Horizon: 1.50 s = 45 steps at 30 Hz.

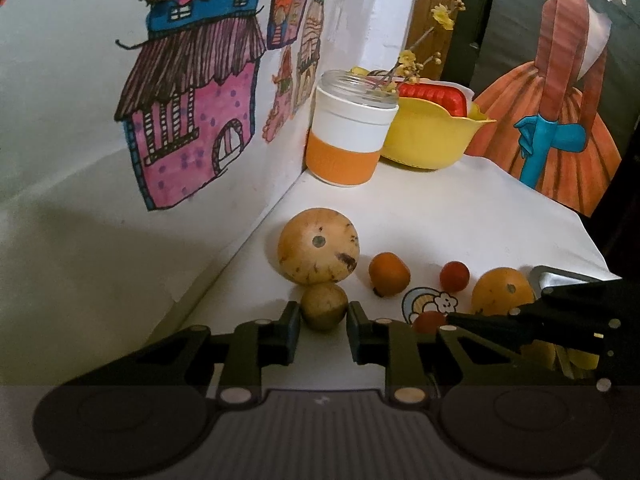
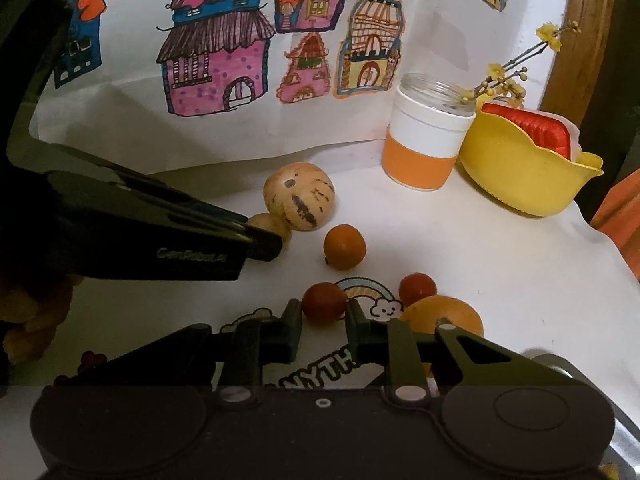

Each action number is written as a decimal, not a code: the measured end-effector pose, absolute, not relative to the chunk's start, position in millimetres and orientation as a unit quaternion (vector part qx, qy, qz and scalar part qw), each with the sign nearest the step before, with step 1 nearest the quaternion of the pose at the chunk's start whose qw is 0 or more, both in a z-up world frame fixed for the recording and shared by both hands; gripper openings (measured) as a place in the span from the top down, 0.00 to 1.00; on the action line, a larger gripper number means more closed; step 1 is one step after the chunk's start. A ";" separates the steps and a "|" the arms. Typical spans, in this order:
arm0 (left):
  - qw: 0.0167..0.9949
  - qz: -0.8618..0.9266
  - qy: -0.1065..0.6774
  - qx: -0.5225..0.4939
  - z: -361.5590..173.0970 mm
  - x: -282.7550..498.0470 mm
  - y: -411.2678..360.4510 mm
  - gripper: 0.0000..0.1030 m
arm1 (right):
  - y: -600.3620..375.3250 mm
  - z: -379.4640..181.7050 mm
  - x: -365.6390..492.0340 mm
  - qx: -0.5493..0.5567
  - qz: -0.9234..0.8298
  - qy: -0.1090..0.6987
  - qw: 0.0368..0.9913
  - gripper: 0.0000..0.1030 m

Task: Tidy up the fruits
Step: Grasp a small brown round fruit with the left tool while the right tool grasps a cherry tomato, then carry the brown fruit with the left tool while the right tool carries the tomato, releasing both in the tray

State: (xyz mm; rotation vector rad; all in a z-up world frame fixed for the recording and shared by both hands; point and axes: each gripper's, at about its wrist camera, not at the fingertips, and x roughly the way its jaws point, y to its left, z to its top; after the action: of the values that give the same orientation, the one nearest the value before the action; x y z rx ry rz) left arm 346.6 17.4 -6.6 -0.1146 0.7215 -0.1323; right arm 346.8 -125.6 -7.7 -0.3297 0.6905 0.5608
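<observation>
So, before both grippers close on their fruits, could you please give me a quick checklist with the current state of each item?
1. Left gripper straddles the small tan fruit: ok, jaws open either side.
2. Right gripper straddles the small red fruit: ok, jaws open.
3. Large speckled fruit clear of the left grasp: not ok, it sits against the tan fruit.
4. Grippers clear of each other: ok, apart, but close.
5. Yellow bowl free for fruit: not ok, a red object fills part of it.
6. Jaws low enough on each fruit: cannot tell.
</observation>
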 end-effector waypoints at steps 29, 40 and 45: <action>0.923 -0.118 0.365 -0.018 4.8 283.4 -24.7 0.74 | -195.6 24.8 255.0 -0.089 0.270 0.310 0.907 0.76; 0.917 -0.167 0.363 0.007 15.0 257.7 -69.1 0.74 | -250.5 34.9 210.0 -0.056 0.234 0.300 0.923 0.76; 0.913 -0.191 0.360 0.011 17.7 249.5 -91.1 0.74 | -274.6 33.5 196.5 -0.048 0.210 0.298 0.930 0.76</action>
State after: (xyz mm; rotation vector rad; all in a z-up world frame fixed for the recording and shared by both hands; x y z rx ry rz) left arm 249.5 -91.1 17.7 0.0232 0.7406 -0.3926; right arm 196.5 -274.6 33.5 -0.0980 0.6094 0.4297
